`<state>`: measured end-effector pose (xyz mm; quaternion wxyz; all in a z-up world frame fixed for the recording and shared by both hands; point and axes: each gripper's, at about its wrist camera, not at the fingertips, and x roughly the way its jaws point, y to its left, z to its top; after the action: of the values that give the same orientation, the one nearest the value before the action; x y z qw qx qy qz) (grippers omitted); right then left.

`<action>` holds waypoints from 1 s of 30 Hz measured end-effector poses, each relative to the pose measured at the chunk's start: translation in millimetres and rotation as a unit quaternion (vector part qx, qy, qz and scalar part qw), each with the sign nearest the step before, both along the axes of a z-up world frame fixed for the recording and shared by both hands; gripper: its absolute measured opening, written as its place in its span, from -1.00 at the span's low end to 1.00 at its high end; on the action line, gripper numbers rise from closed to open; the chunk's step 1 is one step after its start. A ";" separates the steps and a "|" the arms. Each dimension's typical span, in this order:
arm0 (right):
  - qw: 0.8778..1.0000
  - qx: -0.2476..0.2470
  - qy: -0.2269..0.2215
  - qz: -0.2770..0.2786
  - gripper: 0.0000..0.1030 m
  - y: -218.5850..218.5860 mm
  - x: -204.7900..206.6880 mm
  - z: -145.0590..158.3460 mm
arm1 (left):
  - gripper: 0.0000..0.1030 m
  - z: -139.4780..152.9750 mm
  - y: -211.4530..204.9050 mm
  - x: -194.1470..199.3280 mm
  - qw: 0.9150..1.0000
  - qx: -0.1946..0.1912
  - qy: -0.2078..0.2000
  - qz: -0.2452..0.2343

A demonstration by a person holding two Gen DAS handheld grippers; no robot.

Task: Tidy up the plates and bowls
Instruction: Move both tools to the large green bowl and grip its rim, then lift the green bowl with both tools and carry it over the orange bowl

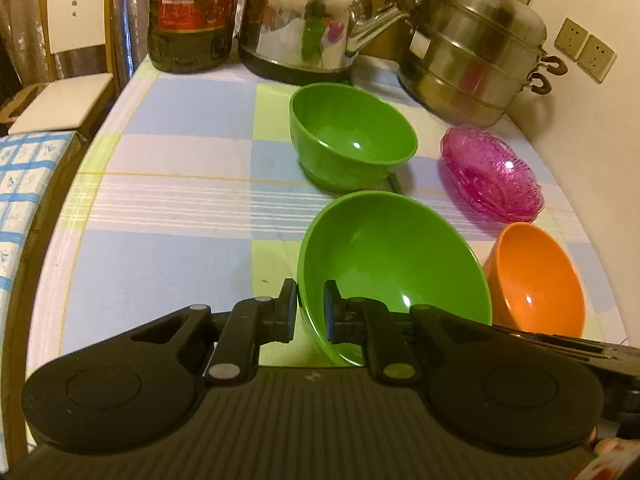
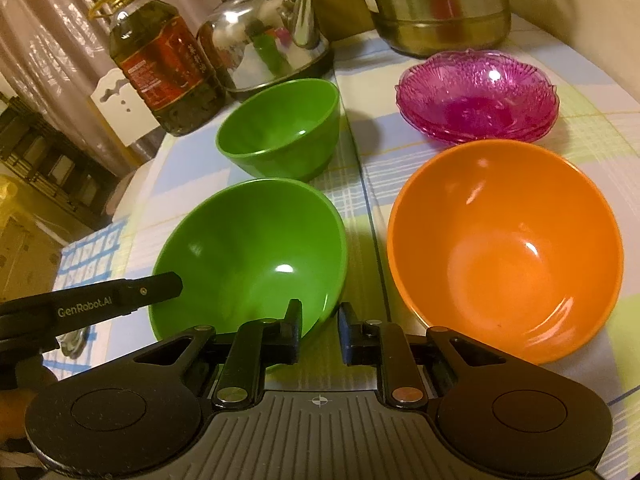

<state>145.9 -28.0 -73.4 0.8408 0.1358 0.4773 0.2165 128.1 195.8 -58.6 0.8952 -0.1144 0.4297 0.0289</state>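
Observation:
Two green bowls, an orange bowl and stacked pink glass plates sit on a checked tablecloth. My left gripper (image 1: 310, 312) is shut on the near rim of the closer green bowl (image 1: 400, 256), one finger outside, one inside; the bowl is tilted. The farther green bowl (image 1: 352, 136) stands upright behind it. The orange bowl (image 1: 536, 280) is to the right, the pink plates (image 1: 492, 172) behind that. My right gripper (image 2: 319, 322) is slightly open and empty, between the closer green bowl (image 2: 252, 252) and the orange bowl (image 2: 508, 248). The farther green bowl (image 2: 280, 128) and the pink plates (image 2: 476, 96) lie beyond.
A steel kettle (image 1: 308, 20), a stacked steel steamer pot (image 1: 476, 52) and a large oil bottle (image 1: 192, 12) stand along the table's back. A chair (image 1: 64, 60) is beyond the left edge. A wall with sockets (image 1: 584, 48) is on the right.

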 end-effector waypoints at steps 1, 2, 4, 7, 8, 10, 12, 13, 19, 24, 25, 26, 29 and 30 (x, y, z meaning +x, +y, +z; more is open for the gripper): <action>1.000 0.003 -0.002 0.000 -0.64 -1.3 -1.9 3.1 | -0.77 4.6 -1.4 -3.5 1.000 0.001 -0.003 0.002; 1.000 0.005 -0.005 0.001 -0.64 -2.7 -4.0 6.7 | -0.77 8.6 -2.3 -6.6 1.000 0.000 -0.005 0.003; 1.000 0.009 -0.011 0.003 -0.64 -6.3 -8.8 14.4 | -0.77 16.9 -4.5 -14.1 1.000 0.000 -0.010 0.005; 1.000 0.015 -0.020 0.005 -0.64 -14.4 -17.3 27.0 | -0.77 29.7 -13.1 -24.5 1.000 0.004 -0.017 0.005; 1.000 0.017 -0.023 0.004 -0.64 -17.9 -20.7 31.5 | -0.77 33.3 -16.3 -27.7 1.000 0.005 -0.018 0.004; 0.999 0.017 -0.031 0.005 -0.64 -24.7 -27.1 40.3 | -0.77 40.6 -23.7 -34.4 1.000 0.005 -0.023 0.005; 0.999 0.019 -0.037 0.005 -0.64 -32.2 -33.3 49.1 | -0.77 46.4 -30.7 -40.9 1.000 0.004 -0.028 0.005; 0.999 0.019 -0.040 0.004 -0.64 -35.8 -36.3 53.0 | -0.77 49.2 -35.5 -44.5 1.000 0.005 -0.030 0.004; 0.998 0.018 -0.055 -0.003 -0.64 -61.4 -51.3 72.8 | -0.77 61.8 -59.5 -58.5 0.999 0.004 -0.039 -0.008; 0.998 0.016 -0.064 -0.014 -0.64 -84.0 -63.0 83.3 | -0.77 71.1 -83.3 -66.1 0.999 0.006 -0.043 -0.022; 0.998 0.016 -0.066 -0.016 -0.64 -88.9 -64.6 84.5 | -0.77 73.4 -88.2 -66.8 0.999 0.006 -0.045 -0.026; 0.997 0.015 -0.069 -0.018 -0.64 -95.2 -67.2 86.2 | -0.77 75.2 -93.0 -67.4 0.998 0.006 -0.046 -0.030; 0.997 0.014 -0.072 -0.028 -0.64 -112.8 -74.0 88.8 | -0.77 79.7 -109.4 -68.9 0.998 0.005 -0.050 -0.043; 0.997 0.014 -0.071 -0.032 -0.64 -117.7 -75.1 89.8 | -0.77 80.5 -114.5 -68.8 0.998 0.006 -0.051 -0.047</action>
<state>70.8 -145.7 16.4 0.8772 0.1471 0.4085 0.2048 59.3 81.3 21.9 0.9172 -0.0904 0.3878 -0.0167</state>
